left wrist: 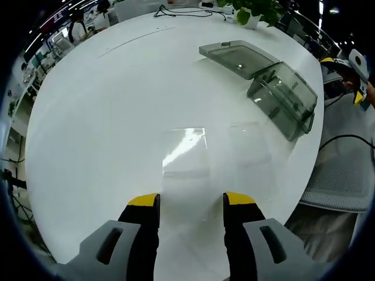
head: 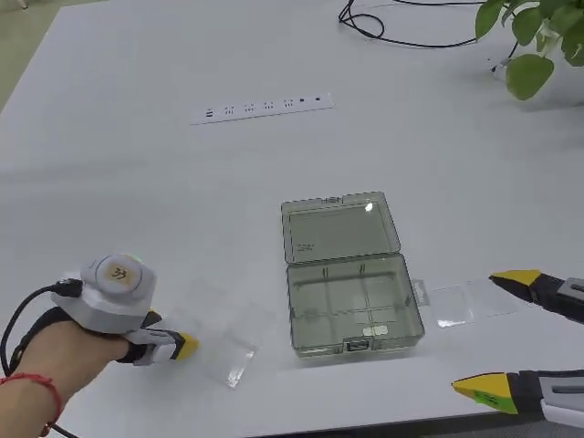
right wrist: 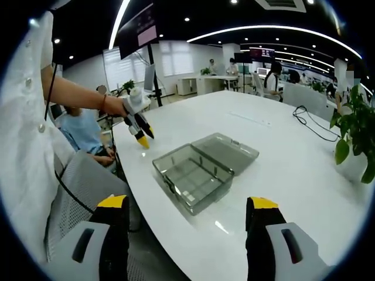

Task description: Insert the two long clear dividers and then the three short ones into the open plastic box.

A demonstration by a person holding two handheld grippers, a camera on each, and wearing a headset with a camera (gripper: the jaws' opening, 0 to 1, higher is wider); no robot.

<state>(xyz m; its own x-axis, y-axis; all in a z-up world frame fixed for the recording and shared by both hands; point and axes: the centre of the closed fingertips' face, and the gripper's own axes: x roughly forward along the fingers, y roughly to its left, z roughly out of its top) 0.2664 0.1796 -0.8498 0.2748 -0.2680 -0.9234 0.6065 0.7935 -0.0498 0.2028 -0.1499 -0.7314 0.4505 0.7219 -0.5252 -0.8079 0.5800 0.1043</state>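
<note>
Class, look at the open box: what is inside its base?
Inside the box, faint crossing lines and a small white patch near its front show. Whether the lines are loose inserts or moulded ribs cannot be told; the tinted plastic blurs them.

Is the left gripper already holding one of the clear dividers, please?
No, the left gripper has its jaws open and empty, and the clear dividers lie flat on the table just ahead of them.

No text, label, brand or number can be read anywhere.
</note>
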